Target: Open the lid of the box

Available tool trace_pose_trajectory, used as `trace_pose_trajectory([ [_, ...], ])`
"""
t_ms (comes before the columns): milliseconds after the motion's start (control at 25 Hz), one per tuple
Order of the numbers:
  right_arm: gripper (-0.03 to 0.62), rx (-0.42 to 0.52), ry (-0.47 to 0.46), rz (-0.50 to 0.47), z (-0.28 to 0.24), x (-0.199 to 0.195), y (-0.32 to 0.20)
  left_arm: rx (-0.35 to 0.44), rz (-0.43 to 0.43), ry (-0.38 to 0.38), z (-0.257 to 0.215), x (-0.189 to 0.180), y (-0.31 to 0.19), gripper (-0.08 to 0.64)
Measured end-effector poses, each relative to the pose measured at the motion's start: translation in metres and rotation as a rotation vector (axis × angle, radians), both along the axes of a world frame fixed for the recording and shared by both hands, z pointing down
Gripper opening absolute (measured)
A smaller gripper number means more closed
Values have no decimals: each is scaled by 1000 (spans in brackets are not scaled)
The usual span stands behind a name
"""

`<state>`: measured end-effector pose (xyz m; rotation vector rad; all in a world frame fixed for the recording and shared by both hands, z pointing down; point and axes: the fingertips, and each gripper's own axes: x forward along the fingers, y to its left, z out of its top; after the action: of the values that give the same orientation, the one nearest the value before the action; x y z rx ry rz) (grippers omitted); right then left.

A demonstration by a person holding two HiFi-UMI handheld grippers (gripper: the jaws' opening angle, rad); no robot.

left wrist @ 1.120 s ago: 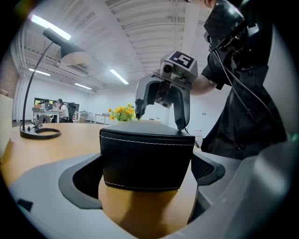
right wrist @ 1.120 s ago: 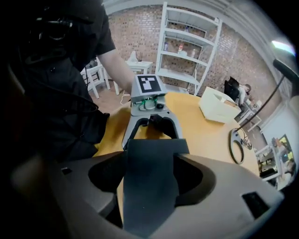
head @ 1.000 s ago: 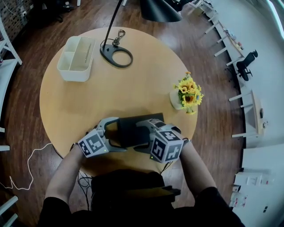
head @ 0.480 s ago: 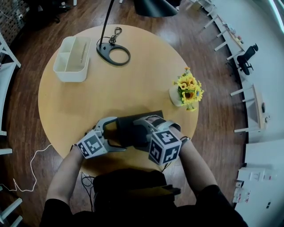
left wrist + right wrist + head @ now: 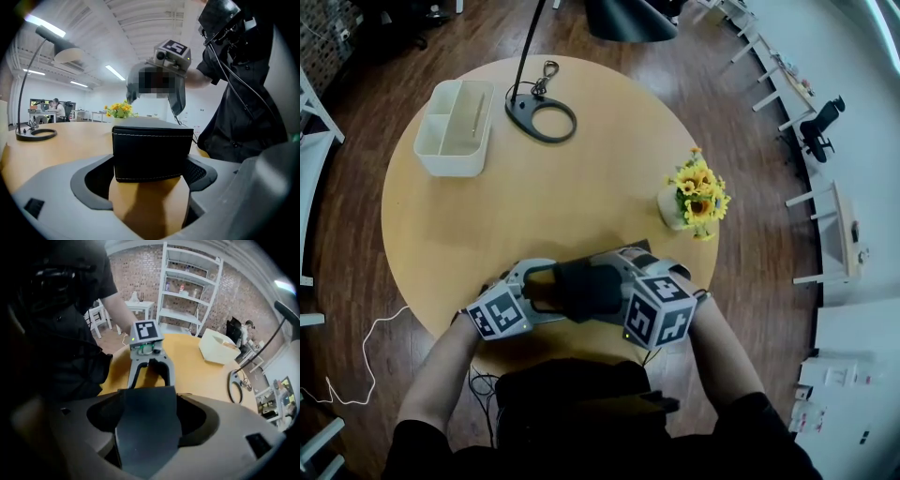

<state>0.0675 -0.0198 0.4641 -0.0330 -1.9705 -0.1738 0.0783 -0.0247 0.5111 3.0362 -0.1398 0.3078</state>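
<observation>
Left claw just closed, now pinching box as brace. Right claw pinches lid. Next: raise lid, keep base still.

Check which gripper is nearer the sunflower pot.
Right. The right gripper, at the right end of the black box, sits just below-left of the sunflower pot. The left gripper, jaws just closed on the box's left end, is farther left.

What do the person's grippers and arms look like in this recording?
Both the left gripper and right gripper are grey, with curved jaws, dark textured pads and a cube of black-and-white square markers behind. The person wears black short sleeves.
</observation>
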Motion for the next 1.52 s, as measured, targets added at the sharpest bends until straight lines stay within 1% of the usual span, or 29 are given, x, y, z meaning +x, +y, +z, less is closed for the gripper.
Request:
trace_pose_trajectory([
  [40,353,-1,20,6,7,9,5,-2,7,-2,0,1,2,442],
  [80,353,-3,36,18,13,18,8,-6,14,-4,0,2,6,517],
  [120,376,-7,45,31,17,25,9,-8,17,-6,0,3,9,576],
  [160,390,-9,48,43,20,29,9,-6,12,-6,-1,5,13,604],
  [200,390,-7,47,50,22,32,10,0,-5,1,-1,6,15,615],
  [360,390,8,51,46,29,35,13,24,-129,59,-9,15,7,615],
  [440,390,0,36,45,30,32,14,33,-160,68,-9,19,5,615],
  [760,390,24,27,-10,31,28,12,17,-169,61,-8,20,2,612],
  [880,390,39,34,-44,29,25,12,14,-173,60,-8,20,2,607],
  [1000,391,34,52,-92,30,26,13,6,-178,60,-8,20,2,594],
  [1200,391,33,67,-114,25,22,12,8,-176,61,-9,19,1,591],
  [1360,390,39,73,-164,26,21,12,5,-176,62,-8,19,0,590],
  [1520,391,41,75,-165,22,21,12,-2,-179,66,-9,18,0,589],
])
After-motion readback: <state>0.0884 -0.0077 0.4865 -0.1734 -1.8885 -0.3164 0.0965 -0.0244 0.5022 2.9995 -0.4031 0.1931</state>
